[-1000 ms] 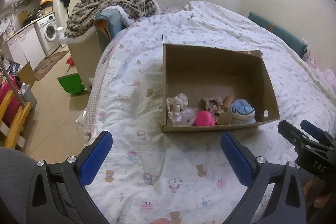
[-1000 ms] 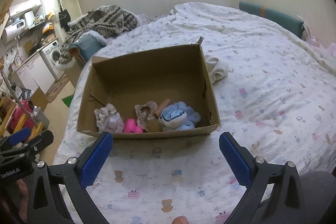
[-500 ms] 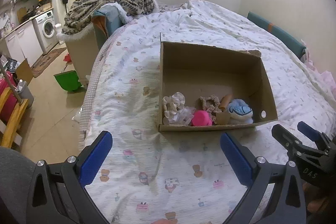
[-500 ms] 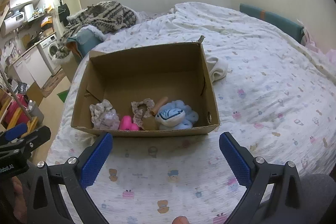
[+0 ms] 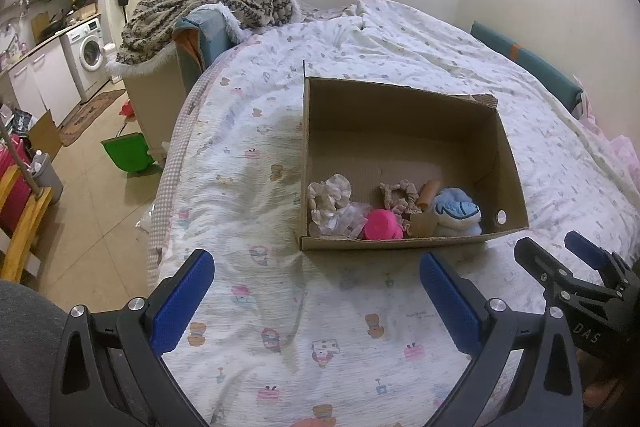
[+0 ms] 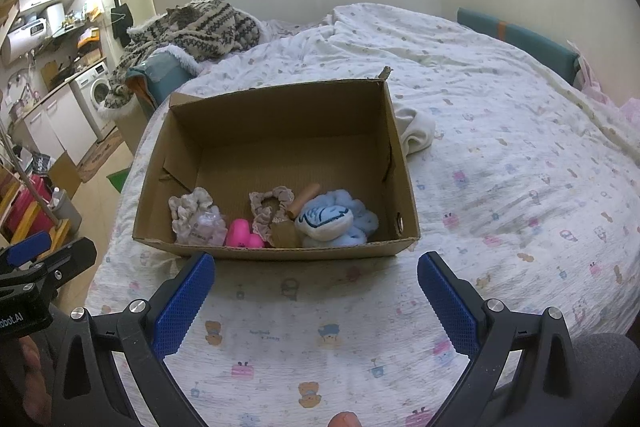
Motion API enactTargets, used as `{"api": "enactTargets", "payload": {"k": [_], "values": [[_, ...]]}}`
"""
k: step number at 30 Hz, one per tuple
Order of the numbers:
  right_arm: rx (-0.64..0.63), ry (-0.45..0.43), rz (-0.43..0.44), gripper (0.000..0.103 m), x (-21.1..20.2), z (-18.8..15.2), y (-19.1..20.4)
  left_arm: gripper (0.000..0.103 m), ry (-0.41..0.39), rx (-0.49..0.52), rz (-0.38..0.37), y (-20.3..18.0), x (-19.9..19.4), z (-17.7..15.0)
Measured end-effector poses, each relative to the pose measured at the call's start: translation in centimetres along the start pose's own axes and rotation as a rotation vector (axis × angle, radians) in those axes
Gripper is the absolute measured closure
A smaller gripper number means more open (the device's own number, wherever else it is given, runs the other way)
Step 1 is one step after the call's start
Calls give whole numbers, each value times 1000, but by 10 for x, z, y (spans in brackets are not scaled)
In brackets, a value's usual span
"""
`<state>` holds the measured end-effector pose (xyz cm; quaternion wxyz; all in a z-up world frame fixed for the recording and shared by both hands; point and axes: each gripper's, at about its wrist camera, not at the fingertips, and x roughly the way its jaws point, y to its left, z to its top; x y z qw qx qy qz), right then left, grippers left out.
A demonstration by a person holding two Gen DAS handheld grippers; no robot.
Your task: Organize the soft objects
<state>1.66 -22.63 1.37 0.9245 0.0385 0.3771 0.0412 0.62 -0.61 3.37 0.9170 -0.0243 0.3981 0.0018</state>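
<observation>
Both grippers spread, empty, before box [image 6: 276,131].
Only right view shows cloth [image 6: 418,133] behind box.

Box [image 6: 276,147] on bed [image 6: 500,187]; soft toys [image 6: 332,219] along near wall; cloth [image 6: 416,135], perhaps towel, right of box.

Warm, dim indoor light with ceiling glare at upper left (washing out that corner), strong fisheye bending and dark vignetted edges.
</observation>
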Motion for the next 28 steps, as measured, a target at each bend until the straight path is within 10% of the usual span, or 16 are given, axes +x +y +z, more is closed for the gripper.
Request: {"api": "enactTargets", "payload": {"k": [28], "values": [[-2, -1, 6, 0, 1, -1, 4, 1, 18, -21, -5, -3, 9, -4]]}}
